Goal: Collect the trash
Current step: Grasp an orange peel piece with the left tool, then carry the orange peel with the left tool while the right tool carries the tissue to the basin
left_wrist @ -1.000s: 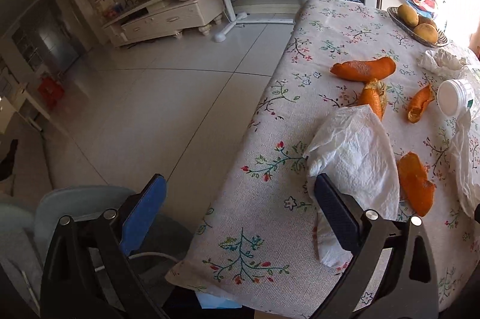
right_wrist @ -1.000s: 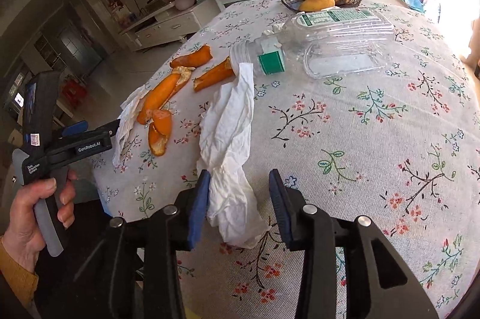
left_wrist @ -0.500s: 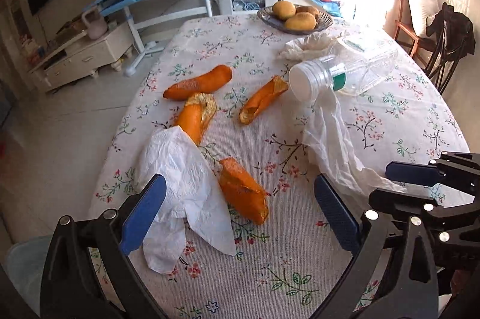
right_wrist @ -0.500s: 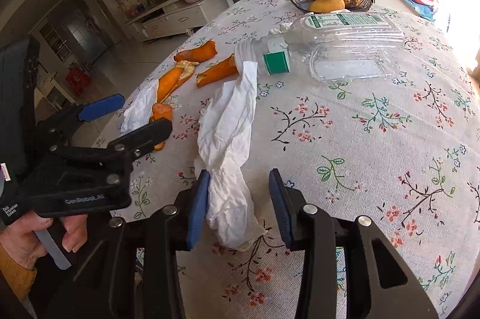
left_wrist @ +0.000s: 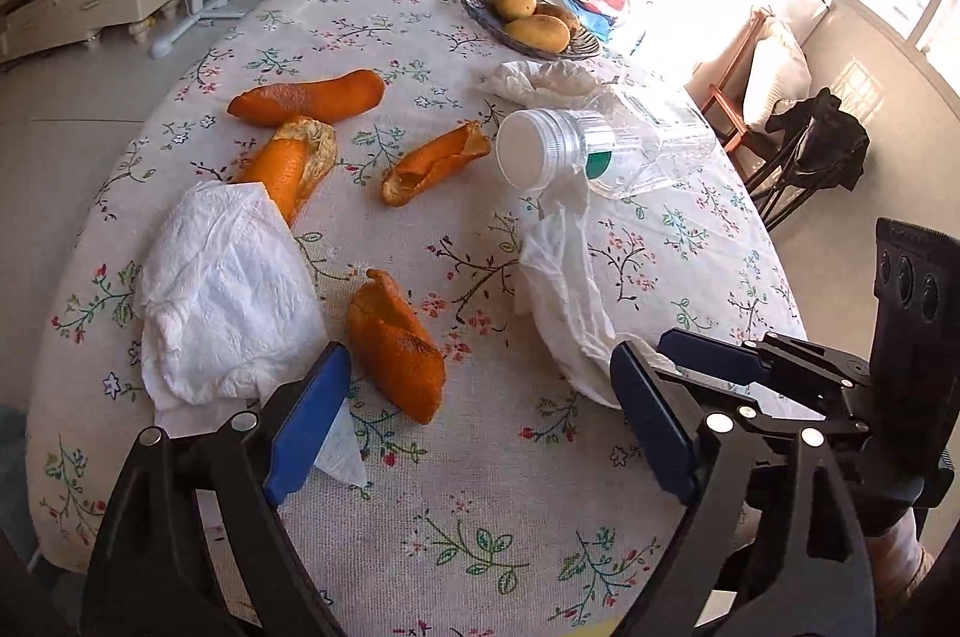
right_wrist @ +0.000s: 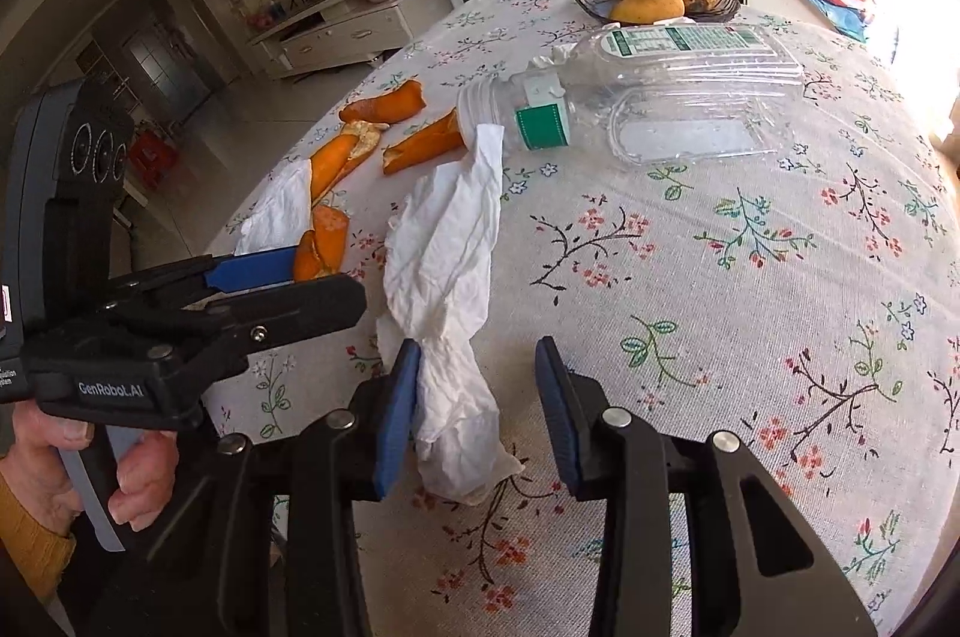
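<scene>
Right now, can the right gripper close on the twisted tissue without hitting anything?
Probably yes: the right gripper is open with the twisted tissue lying between its fingers. The left gripper sits close alongside.

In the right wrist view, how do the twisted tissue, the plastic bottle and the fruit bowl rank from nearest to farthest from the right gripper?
1. Twisted tissue, between the open right gripper fingers.
2. Plastic bottle, lying mid-table.
3. Fruit bowl, at the far edge.

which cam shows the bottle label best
The right wrist view: the plastic bottle lies side-on, so its green-printed label shows along the body. In the left wrist view the bottle is seen cap-first in glare.
</scene>
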`<state>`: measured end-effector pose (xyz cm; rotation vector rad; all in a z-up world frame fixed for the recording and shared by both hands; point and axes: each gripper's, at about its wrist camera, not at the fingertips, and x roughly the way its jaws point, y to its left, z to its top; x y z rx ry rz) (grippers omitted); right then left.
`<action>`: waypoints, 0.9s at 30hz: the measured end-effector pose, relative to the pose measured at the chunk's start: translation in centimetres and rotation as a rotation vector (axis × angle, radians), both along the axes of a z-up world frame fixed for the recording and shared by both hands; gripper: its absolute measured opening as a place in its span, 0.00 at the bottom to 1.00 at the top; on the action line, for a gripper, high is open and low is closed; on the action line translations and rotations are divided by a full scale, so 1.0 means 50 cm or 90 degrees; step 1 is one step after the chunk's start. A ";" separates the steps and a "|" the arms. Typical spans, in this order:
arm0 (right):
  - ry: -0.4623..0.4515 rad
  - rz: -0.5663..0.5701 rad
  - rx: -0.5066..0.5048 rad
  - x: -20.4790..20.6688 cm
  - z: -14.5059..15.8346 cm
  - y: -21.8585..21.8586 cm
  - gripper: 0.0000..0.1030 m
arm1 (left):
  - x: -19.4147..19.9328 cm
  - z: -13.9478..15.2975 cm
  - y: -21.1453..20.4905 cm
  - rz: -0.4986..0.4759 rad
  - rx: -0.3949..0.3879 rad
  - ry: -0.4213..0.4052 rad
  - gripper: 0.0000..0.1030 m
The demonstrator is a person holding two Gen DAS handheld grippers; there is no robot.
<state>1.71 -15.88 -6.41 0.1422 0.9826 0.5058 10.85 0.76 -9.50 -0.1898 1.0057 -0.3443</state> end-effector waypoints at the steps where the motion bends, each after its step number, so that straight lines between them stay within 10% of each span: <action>1: 0.001 -0.004 0.000 0.000 0.000 -0.004 0.33 | 0.002 0.001 0.002 0.001 0.002 0.000 0.82; 7: -0.009 0.008 -0.006 -0.004 -0.002 0.005 0.29 | 0.011 -0.002 -0.029 -0.005 0.115 -0.039 0.67; 11: -0.014 0.011 -0.051 -0.007 0.001 0.012 0.14 | 0.015 0.002 -0.030 -0.022 0.099 -0.036 0.19; 17: -0.008 -0.006 -0.087 -0.027 0.012 -0.019 0.10 | -0.004 0.005 -0.039 -0.071 0.075 -0.032 0.18; 19: -0.019 -0.015 -0.055 -0.030 0.019 -0.029 0.19 | -0.009 0.002 -0.041 -0.065 0.099 -0.033 0.19; 21: -0.023 -0.026 -0.044 -0.027 0.018 -0.027 0.50 | -0.013 0.001 -0.043 -0.063 0.107 -0.036 0.24; 27: -0.042 0.000 -0.065 -0.023 0.010 0.016 0.53 | -0.029 0.001 -0.061 -0.062 0.172 -0.063 0.41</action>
